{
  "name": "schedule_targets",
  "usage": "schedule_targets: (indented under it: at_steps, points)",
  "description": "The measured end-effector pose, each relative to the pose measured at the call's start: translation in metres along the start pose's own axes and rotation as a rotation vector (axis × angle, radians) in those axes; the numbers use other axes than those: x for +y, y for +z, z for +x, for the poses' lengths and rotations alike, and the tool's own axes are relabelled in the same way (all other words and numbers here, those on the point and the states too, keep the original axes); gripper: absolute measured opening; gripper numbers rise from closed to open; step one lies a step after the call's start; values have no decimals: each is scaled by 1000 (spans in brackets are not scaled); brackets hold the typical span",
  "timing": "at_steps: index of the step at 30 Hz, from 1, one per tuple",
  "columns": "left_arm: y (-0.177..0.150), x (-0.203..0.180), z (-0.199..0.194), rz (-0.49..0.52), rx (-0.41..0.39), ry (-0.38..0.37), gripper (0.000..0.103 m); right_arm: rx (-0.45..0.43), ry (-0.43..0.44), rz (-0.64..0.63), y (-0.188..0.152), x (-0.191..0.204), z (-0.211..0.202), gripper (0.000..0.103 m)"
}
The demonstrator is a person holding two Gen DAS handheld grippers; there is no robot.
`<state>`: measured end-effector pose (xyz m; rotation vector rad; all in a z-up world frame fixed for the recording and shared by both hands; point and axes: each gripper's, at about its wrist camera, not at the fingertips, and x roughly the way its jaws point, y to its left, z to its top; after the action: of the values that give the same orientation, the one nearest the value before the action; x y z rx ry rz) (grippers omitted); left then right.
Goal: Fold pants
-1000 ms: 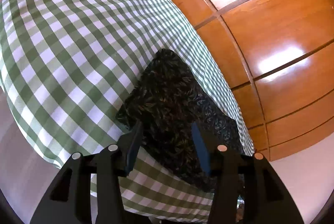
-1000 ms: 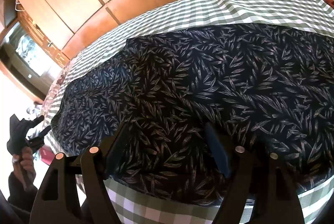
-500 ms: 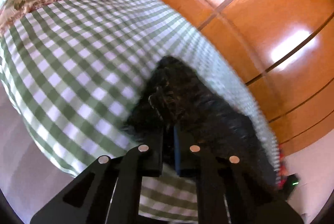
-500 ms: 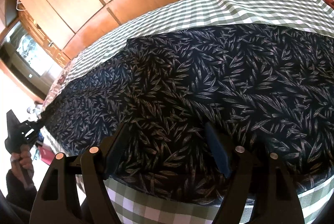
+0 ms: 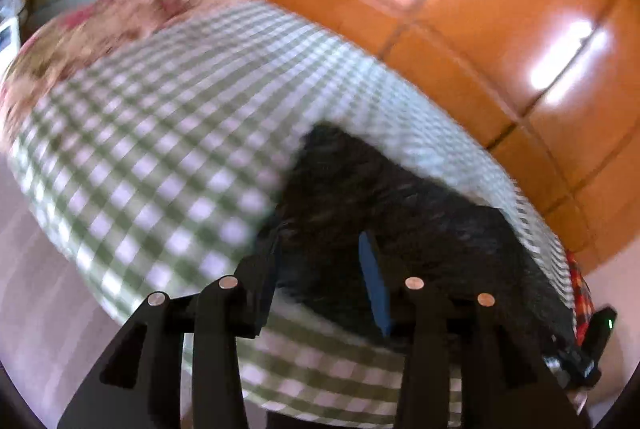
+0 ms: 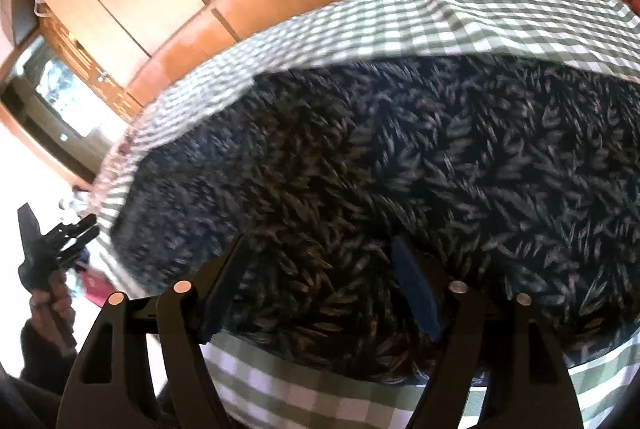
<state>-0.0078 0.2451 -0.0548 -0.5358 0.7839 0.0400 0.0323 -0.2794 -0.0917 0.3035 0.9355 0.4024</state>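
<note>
The dark leaf-print pants [image 6: 400,165] lie flat on the green checked cloth [image 6: 480,21]; they also show in the left wrist view [image 5: 380,197]. My left gripper [image 5: 320,269] is open and empty, at the near end of the pants, just above them. My right gripper [image 6: 320,281] is open and empty over the near edge of the pants. The left gripper also shows at the far left of the right wrist view [image 6: 52,241], held in a hand. Both views are blurred.
The checked cloth [image 5: 160,149] covers a raised surface with a floral cover [image 5: 100,29] at its far end. Orange wood panelling [image 5: 480,9] stands close behind. A red plaid item [image 5: 580,293] lies at the right edge. Pale floor [image 5: 40,289] lies below.
My left gripper was shut on the pants' end half a second ago; now it is open and drawn back. The pants' left end has settled on the cloth. The right gripper has shifted slightly.
</note>
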Motion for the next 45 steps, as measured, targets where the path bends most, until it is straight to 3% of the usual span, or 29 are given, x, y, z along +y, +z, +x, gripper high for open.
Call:
schedule_targets:
  at_steps: [3,12,18,22,24,26,27,29,32,35,37,38,40,45]
  points:
    - [-2,-34,4,107,1,-87,48,-14,17,-23,20,6,-1,55]
    - [-37,-143,52,422,121,-238,48,11,-40,-177,102,43,49,54]
    - [-54,-174,73,505,179,-283,47,119,-73,-270,136,61,108,54]
    - [-63,-182,78,517,206,-301,47,231,-64,-323,137,68,143,54]
    - [-67,-179,84,517,225,-301,47,276,-94,-384,131,73,156,25]
    - [-74,-176,91,504,250,-299,48,259,-111,-421,132,78,155,8]
    - [-78,-173,91,505,255,-297,48,231,-107,-417,136,79,150,6]
    - [-86,-170,92,506,247,-286,48,186,-119,-404,143,79,147,5]
    - [-89,-171,95,506,237,-269,49,209,-179,-419,136,75,168,5]
    - [-87,-171,96,495,254,-269,49,181,-144,-340,136,66,168,7]
    - [-78,-170,95,463,283,-284,49,178,-97,-258,140,54,154,24]
    - [-73,-171,93,446,292,-295,50,157,-88,-233,141,51,145,40]
    - [-58,-169,89,412,279,-311,55,93,-57,-168,142,40,119,43]
    - [-22,-180,96,382,250,-321,54,10,-32,-42,126,4,60,43]
